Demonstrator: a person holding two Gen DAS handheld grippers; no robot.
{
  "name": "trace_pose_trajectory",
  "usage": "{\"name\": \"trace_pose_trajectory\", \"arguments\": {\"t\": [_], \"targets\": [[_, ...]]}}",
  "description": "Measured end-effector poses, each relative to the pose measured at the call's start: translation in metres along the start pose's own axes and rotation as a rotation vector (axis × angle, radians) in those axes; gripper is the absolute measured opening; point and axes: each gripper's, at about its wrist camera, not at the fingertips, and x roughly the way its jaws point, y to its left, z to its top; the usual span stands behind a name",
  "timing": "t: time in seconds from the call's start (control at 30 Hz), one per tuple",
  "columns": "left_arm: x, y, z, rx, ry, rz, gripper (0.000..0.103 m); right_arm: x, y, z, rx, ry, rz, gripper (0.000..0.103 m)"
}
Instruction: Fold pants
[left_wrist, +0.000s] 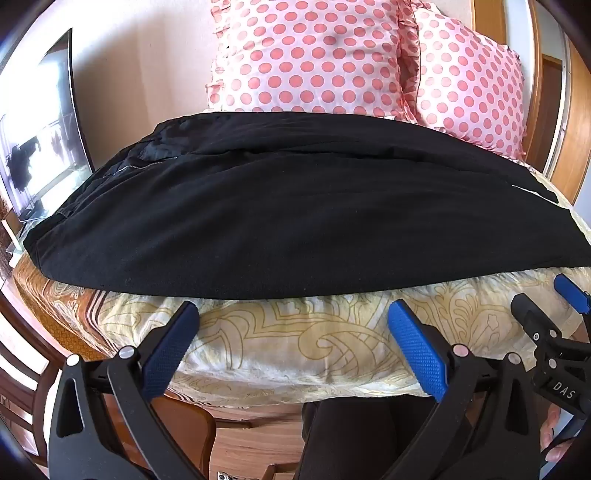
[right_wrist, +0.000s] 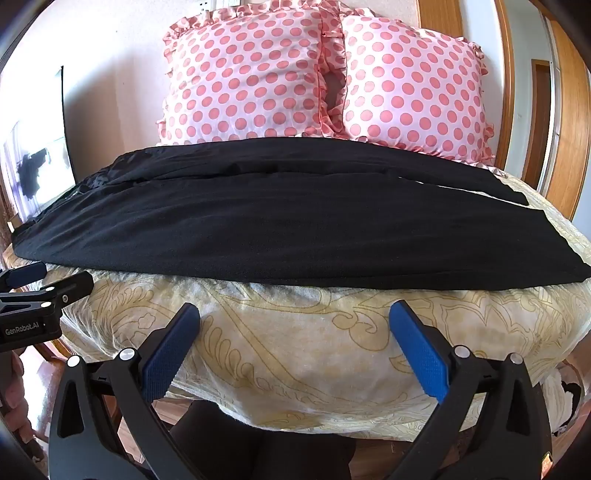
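Black pants (left_wrist: 280, 218) lie flat across the bed, one leg folded over the other, waistband and zipper at the left. They also show in the right wrist view (right_wrist: 295, 229), with the leg ends at the right. My left gripper (left_wrist: 293, 314) is open and empty, just short of the pants' near edge. My right gripper (right_wrist: 295, 314) is open and empty over the bedspread, also just short of the near edge. The right gripper shows at the right of the left wrist view (left_wrist: 550, 306). The left gripper shows at the left of the right wrist view (right_wrist: 40, 280).
A yellow patterned bedspread (right_wrist: 303, 350) covers the bed. Two pink polka-dot pillows (right_wrist: 251, 77) stand against the headboard behind the pants. A mirror or screen (left_wrist: 44, 140) stands at the left. A wooden chair (left_wrist: 184, 428) and floor lie below the bed's near edge.
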Motion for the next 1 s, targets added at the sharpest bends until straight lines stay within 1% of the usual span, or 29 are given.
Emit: {"name": "trace_pose_trajectory", "arguments": {"t": [1.0], "targets": [[0.0016, -0.0022, 0.0016, 0.000, 0.006, -0.002, 0.101, 0.0000, 0.0002, -0.0001, -0.001, -0.001, 0.000, 0.102]]}}
